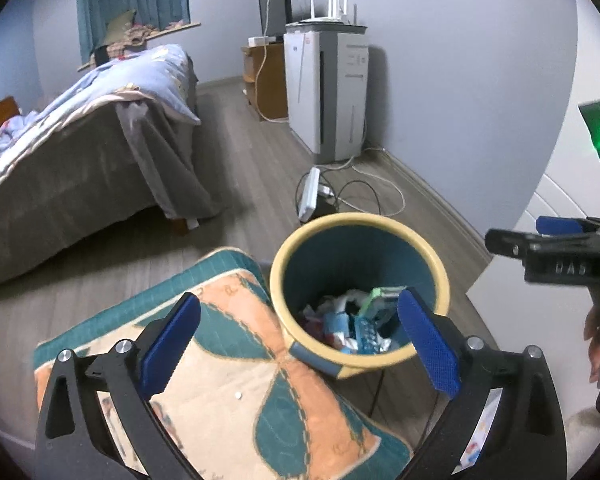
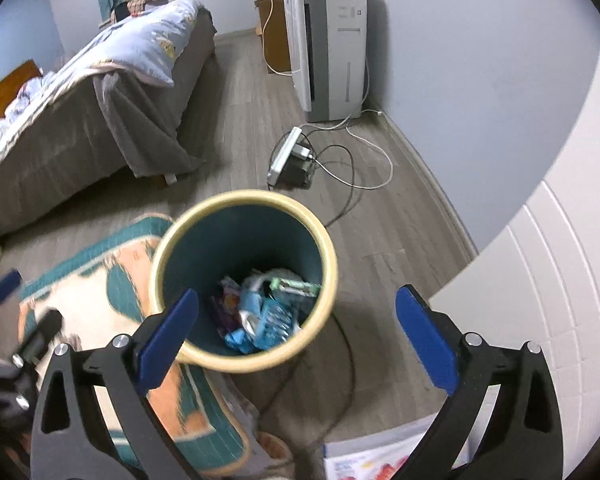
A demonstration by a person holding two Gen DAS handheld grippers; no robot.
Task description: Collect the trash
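A round trash bin (image 1: 436, 272) with a cream rim and teal inside stands on the wood floor; it also shows in the right wrist view (image 2: 328, 264). Inside lies a pile of trash (image 1: 356, 320): wrappers, tissue, a green box and a blister pack, seen too in the right wrist view (image 2: 264, 312). My left gripper (image 1: 300, 344) is open and empty, above the bin's near rim. My right gripper (image 2: 300, 336) is open and empty above the bin; it also shows at the right edge of the left wrist view (image 1: 512, 242).
A teal and orange patterned mat (image 1: 228, 392) lies left of the bin. A bed (image 1: 80, 152) stands at the left. An air purifier (image 1: 328, 92), a power strip (image 1: 310, 196) and cables (image 2: 356, 168) sit by the wall. A white cabinet (image 2: 540, 280) is at the right.
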